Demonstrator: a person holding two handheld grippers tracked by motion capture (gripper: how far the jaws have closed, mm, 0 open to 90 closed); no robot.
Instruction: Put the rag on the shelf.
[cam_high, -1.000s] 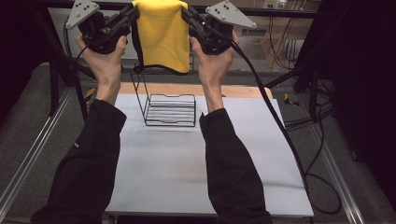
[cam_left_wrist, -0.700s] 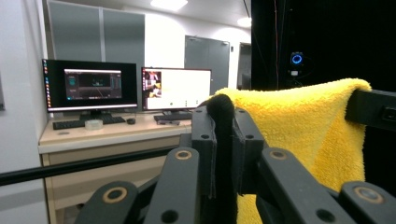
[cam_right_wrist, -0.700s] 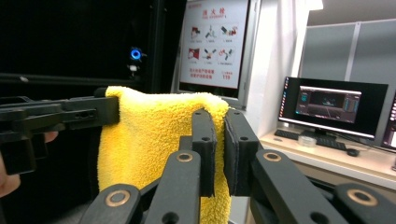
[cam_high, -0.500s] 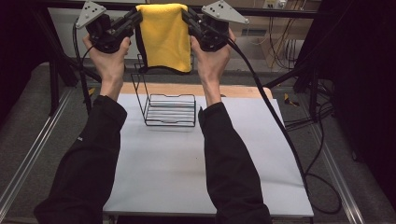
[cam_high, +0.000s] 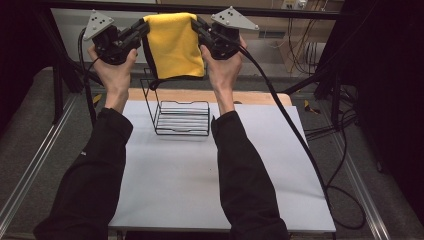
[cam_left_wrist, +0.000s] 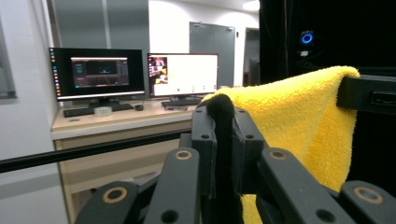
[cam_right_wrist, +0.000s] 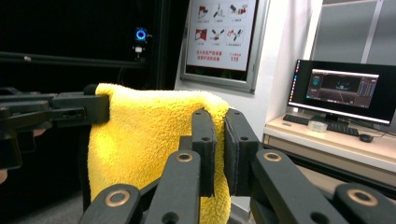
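above the tabletop (cam_high: 200, 165), both grippers, left gripper (cam_high: 131, 36) and right gripper (cam_high: 202, 31), are holding the yellow cloth (cam_high: 175, 47) stretched between them, jaws clamped on opposite top corners, directly over the wire rack (cam_high: 182, 117).

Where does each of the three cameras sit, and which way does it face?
High view: above the table, looking forward and down; both forearms, left gripper, right gripper, rack.
Left gripper view: on the left gripper, facing monitors.
Right gripper view: on the right gripper, facing a poster.
Shared: the yellow towel.
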